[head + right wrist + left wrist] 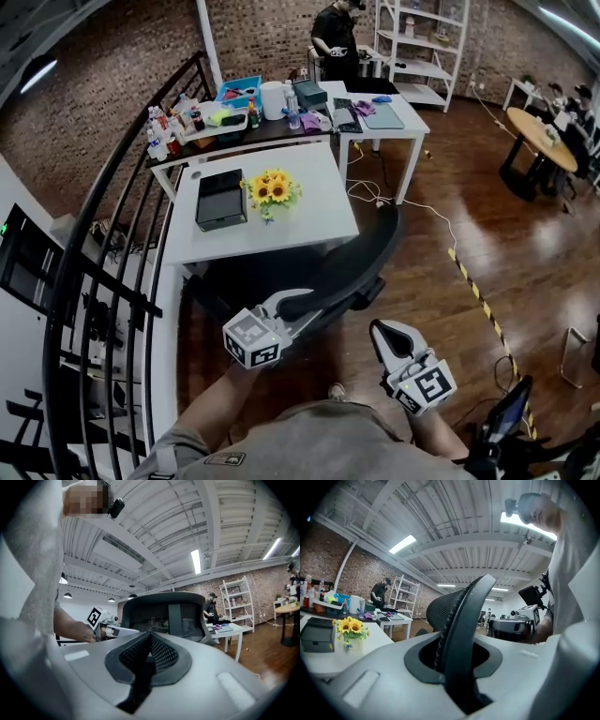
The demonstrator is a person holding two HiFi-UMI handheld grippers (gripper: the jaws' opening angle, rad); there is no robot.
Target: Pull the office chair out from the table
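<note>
At the white table (319,223), our left gripper (296,302) clamps the chair (354,267) back's edge; our right gripper (386,330) hangs closed, empty, nearby.

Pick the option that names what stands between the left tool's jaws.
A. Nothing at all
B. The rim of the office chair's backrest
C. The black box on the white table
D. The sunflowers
B: in the left gripper view the rim of the office chair's backrest fills the gap between the jaws of the left tool, while the sunflowers and the black box sit apart on the white table.
</note>
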